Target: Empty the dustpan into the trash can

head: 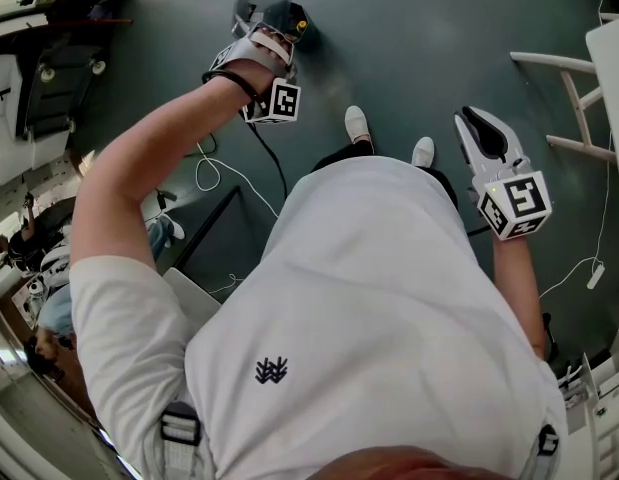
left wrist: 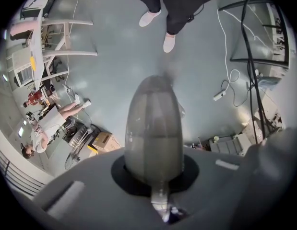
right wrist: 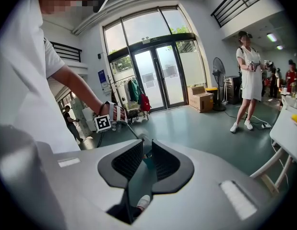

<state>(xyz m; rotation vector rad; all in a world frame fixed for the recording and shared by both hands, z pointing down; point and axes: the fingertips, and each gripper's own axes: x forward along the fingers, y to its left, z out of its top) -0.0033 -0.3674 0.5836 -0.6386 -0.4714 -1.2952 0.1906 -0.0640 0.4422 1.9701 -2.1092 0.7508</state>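
Note:
No dustpan and no trash can show in any view. My left gripper (head: 264, 23) is held out ahead at arm's length over the dark green floor (head: 419, 38). In the left gripper view its jaws (left wrist: 155, 83) form one blurred grey rounded shape, pressed together, with nothing seen between them. A dark part with a yellow spot (head: 300, 26) sits at its tip; I cannot tell what it is. My right gripper (head: 486, 136) hangs by my right side. Its ribbed black pads (right wrist: 126, 159) stand a narrow gap apart, empty, with floor showing through.
My own shoes (head: 357, 123) stand between the grippers. White cables (head: 214, 173) trail at the left and a white chair frame (head: 574, 98) stands at the right. Ahead of the right gripper are glass doors (right wrist: 158, 75), cardboard boxes (right wrist: 202, 98), a fan (right wrist: 218, 80) and a standing person (right wrist: 249, 80).

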